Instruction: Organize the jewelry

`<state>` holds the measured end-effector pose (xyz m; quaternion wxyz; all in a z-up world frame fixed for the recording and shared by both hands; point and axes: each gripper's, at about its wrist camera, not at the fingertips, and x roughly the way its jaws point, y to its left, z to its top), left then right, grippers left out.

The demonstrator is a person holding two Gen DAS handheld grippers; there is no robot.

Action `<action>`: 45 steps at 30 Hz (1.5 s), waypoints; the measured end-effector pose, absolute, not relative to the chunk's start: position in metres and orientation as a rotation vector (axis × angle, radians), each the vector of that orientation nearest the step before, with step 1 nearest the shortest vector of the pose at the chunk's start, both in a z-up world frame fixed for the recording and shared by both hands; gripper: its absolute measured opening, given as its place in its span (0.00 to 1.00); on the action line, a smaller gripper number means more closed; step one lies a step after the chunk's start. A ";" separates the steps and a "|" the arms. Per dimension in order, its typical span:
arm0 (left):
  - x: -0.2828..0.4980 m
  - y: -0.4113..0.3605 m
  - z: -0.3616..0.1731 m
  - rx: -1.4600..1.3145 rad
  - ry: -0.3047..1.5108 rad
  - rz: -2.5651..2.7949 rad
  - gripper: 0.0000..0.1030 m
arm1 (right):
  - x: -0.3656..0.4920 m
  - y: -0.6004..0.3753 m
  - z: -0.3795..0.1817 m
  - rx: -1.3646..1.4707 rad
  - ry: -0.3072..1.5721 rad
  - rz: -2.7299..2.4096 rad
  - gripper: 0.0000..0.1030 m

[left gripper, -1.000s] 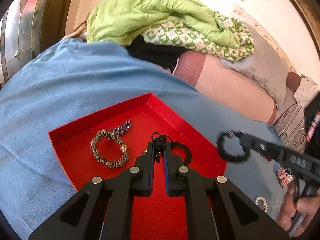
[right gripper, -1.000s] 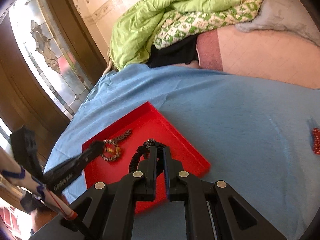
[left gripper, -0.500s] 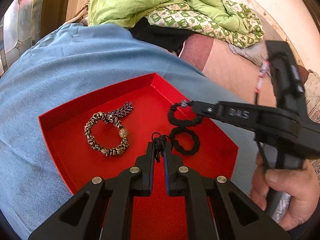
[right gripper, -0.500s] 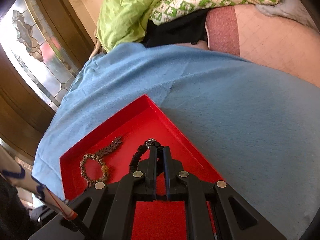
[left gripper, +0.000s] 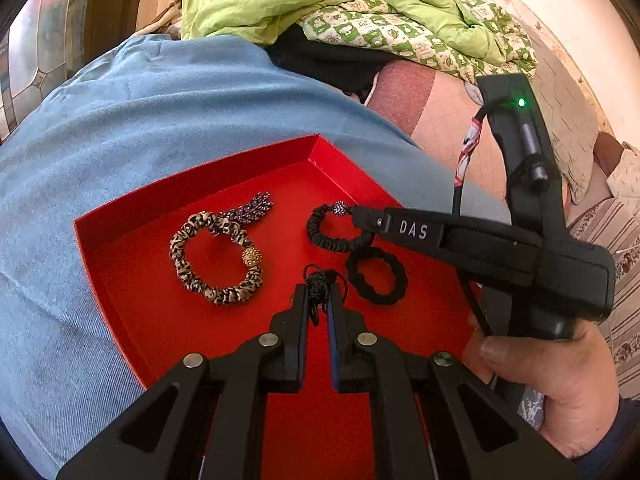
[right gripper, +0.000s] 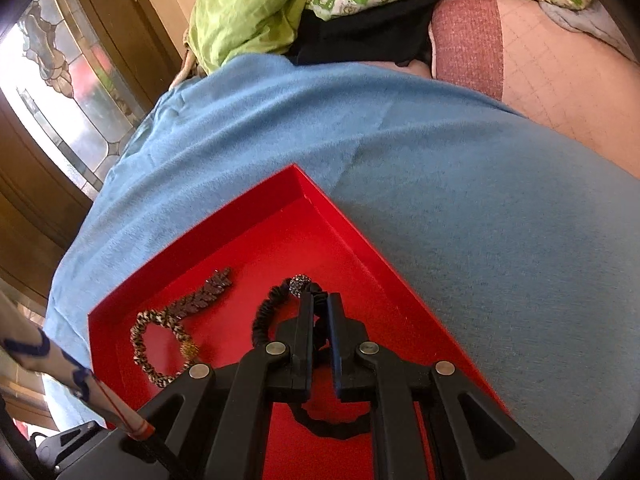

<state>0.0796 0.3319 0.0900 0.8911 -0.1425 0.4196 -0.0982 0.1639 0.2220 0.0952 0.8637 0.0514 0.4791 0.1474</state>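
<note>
A red tray (left gripper: 132,216) lies on a blue cloth (left gripper: 120,120). In it are a leopard-print bracelet (left gripper: 216,258) with a gold bead, a dark leaf-shaped brooch (left gripper: 250,208) and a plain black ring bracelet (left gripper: 376,276). My left gripper (left gripper: 318,300) is shut on a knotted black cord piece (left gripper: 318,282) over the tray. My right gripper (right gripper: 319,308) is shut on a black bracelet with a sparkly bead (right gripper: 298,285), low over the tray; it also shows in the left wrist view (left gripper: 340,228).
A green quilt (left gripper: 320,4) and patterned bedding are piled behind the cloth, with a black garment (left gripper: 328,64) under them. A stained-glass door (right gripper: 68,80) stands at the left. The tray's far corner (right gripper: 296,170) points toward the bedding.
My right gripper has carried the beaded black bracelet further into the tray and lower, next to the plain black ring. My left gripper has stayed shut on the cord.
</note>
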 end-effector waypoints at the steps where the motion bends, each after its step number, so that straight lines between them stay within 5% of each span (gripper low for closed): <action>1: 0.080 0.331 0.090 -0.294 0.873 -0.203 0.08 | 0.164 0.223 0.094 0.105 1.006 0.308 0.08; 12: 0.083 0.326 0.088 -0.285 0.881 -0.204 0.08 | 0.163 0.225 0.090 0.077 1.019 0.323 0.10; 17: 0.082 0.329 0.089 -0.293 0.876 -0.203 0.12 | 0.158 0.218 0.099 0.102 0.992 0.334 0.35; 19: 0.080 0.330 0.091 -0.295 0.866 -0.198 0.22 | 0.155 0.218 0.104 0.100 0.981 0.340 0.35; 31: 0.073 0.332 0.104 -0.307 0.812 -0.177 0.31 | 0.130 0.204 0.138 0.124 0.916 0.360 0.35; 45: 0.064 0.318 0.116 -0.280 0.782 -0.185 0.32 | 0.076 0.159 0.163 0.195 0.874 0.356 0.35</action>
